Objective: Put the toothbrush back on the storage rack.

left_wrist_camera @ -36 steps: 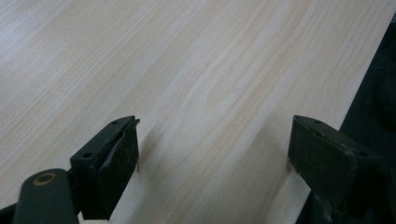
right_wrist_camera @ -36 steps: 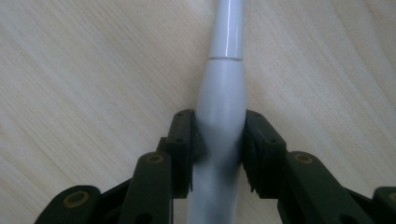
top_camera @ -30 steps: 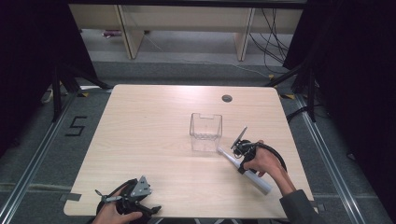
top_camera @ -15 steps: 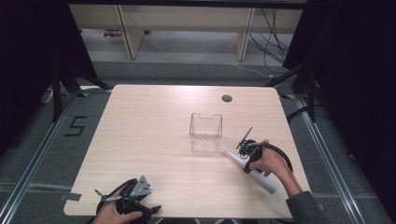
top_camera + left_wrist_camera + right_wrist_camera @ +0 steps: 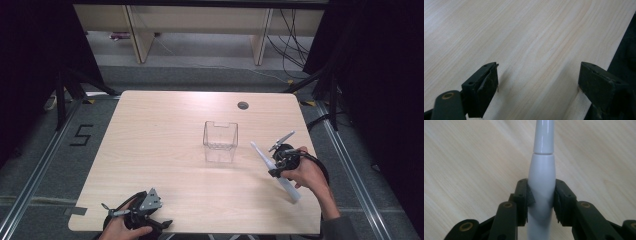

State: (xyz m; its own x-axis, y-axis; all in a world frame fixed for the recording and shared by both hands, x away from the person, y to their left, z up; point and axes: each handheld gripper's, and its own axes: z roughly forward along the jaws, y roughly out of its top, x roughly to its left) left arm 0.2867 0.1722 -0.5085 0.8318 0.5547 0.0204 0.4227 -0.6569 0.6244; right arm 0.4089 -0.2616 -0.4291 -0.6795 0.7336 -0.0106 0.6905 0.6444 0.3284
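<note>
My right gripper (image 5: 278, 167) is shut on a white tapered tube (image 5: 291, 191) near the table's right edge. The tube slants, its narrow tip toward the clear box (image 5: 220, 141) and its wide end toward the person. In the right gripper view the black pads (image 5: 525, 195) press both sides of the tube (image 5: 543, 167), which narrows away from the camera; my right gripper (image 5: 541, 197) is over bare wood. My left gripper (image 5: 159, 224) rests at the table's front left edge. It (image 5: 537, 82) stands open with only wood between its jaws.
The clear plastic box stands empty at the middle of the pale wooden table (image 5: 160, 150). A dark round cable hole (image 5: 243, 105) lies near the far edge. Shelving and cables lie on the floor beyond the table.
My right gripper has carried the white tube to the right and a little up, away from the clear box. The left gripper has stayed where it was.
</note>
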